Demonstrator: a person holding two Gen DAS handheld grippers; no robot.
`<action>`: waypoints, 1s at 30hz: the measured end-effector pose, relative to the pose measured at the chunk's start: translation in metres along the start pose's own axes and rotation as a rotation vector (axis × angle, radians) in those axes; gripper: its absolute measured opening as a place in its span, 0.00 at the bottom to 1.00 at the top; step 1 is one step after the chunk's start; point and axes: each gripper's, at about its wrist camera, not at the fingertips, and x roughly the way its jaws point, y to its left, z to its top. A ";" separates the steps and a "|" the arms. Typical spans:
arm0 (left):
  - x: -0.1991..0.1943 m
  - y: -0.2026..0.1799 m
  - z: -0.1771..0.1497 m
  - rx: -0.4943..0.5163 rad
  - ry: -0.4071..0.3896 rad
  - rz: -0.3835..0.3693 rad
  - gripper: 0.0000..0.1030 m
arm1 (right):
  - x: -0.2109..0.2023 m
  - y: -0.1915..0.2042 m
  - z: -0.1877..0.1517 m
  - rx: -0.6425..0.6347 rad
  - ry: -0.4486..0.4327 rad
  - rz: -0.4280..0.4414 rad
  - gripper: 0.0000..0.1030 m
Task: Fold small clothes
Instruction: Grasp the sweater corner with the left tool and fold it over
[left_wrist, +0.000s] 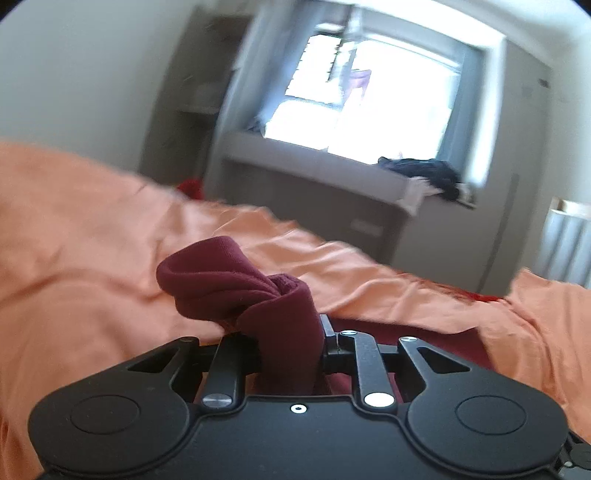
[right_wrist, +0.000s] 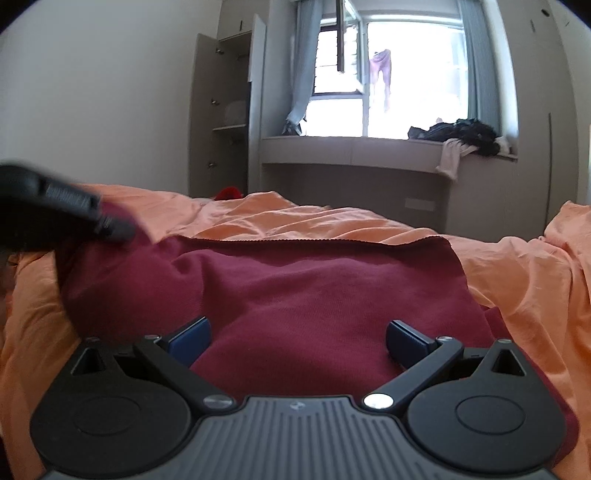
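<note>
Two grippers work over a maroon garment (right_wrist: 317, 295) spread on the orange bedsheet (right_wrist: 517, 266). The left gripper (left_wrist: 284, 332) has its jaws pinched on a bunched fold at the garment's left edge, while the right gripper (right_wrist: 297, 338) hovers with jaws wide over the near middle

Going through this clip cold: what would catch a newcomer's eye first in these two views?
The dark red garment spread over the orange bedsheet fills the middle of the right wrist view. In the left wrist view, the left gripper has its jaws shut on a bunched fold of that cloth, lifted off the bed. The right gripper sits with jaws open above the fabric; behind, a bright window.
</note>
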 end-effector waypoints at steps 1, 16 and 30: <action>0.001 -0.009 0.006 0.024 -0.005 -0.020 0.20 | -0.003 -0.004 0.001 -0.005 0.009 0.001 1.00; 0.009 -0.157 -0.011 0.331 0.118 -0.349 0.20 | -0.069 -0.139 0.014 0.178 0.034 -0.178 1.00; -0.013 -0.171 -0.077 0.469 0.186 -0.359 0.63 | -0.035 -0.268 -0.015 0.874 0.089 0.164 1.00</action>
